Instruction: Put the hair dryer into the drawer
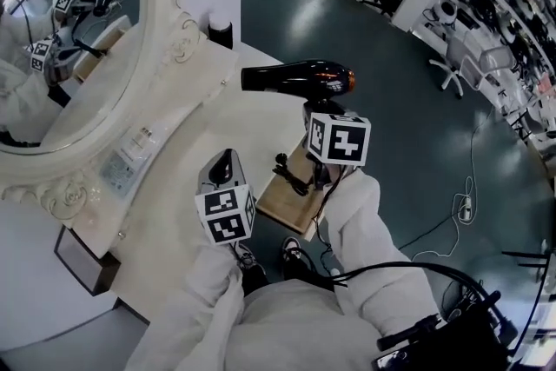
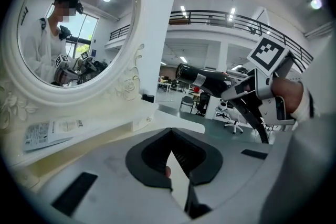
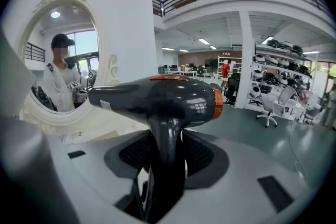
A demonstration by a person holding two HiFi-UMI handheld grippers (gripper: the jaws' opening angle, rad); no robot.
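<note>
The right gripper (image 1: 317,110) is holding the hair dryer (image 1: 295,76) by its handle, with the jaws standing wide and the pads pressing on both sides of the grip. The barrel is lying roughly level, its nozzle pointing toward the mirror (image 1: 78,30). The dryer is hanging in the air just past the front edge of the dressing table (image 1: 174,221), above the drawer (image 1: 280,206), which is standing pulled out from that edge with its wooden floor showing. A black cord (image 1: 291,174) is trailing onto the drawer floor. The left gripper (image 1: 224,165) is carrying nothing; its jaws are fully together, and it is hovering over the table's front edge beside the drawer. Judging by this, pickup and drawer opening are complete. Lowering the dryer into the drawer and releasing it are remaining.
</note>
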